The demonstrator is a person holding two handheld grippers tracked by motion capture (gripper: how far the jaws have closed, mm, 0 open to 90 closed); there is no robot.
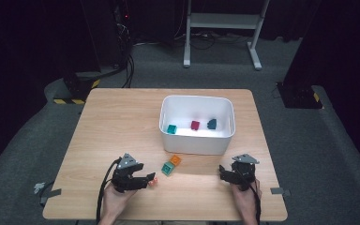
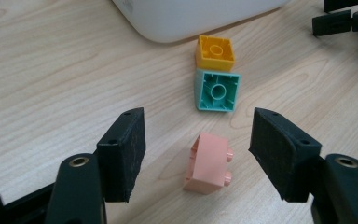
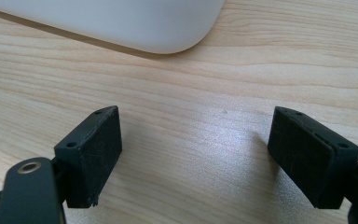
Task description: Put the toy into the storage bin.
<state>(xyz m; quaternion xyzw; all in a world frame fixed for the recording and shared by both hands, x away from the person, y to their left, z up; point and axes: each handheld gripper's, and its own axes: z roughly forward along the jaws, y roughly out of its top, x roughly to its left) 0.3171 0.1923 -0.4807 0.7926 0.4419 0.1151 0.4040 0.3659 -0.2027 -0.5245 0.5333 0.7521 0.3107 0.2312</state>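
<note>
— Why are three bricks already in the white bin [image 1: 197, 139] while the rest sit on the desk [image 1: 108, 126]?

— I read it as sorting loose bricks into the bin, with the ones near my jaws left to do. My right gripper [image 3: 200, 158] waits with its jaws wide and nothing between them, parked beside the bin's corner.

— And the left gripper [image 2: 198, 156]?

— Jaws wide, straddling the pink brick [image 2: 208, 162]. It lies on its side between them, studs toward the right-hand jaw, touching neither pad. Just beyond the jaw tips sits the teal brick [image 2: 217, 90], the orange brick [image 2: 215, 52] behind it against the bin.
</note>
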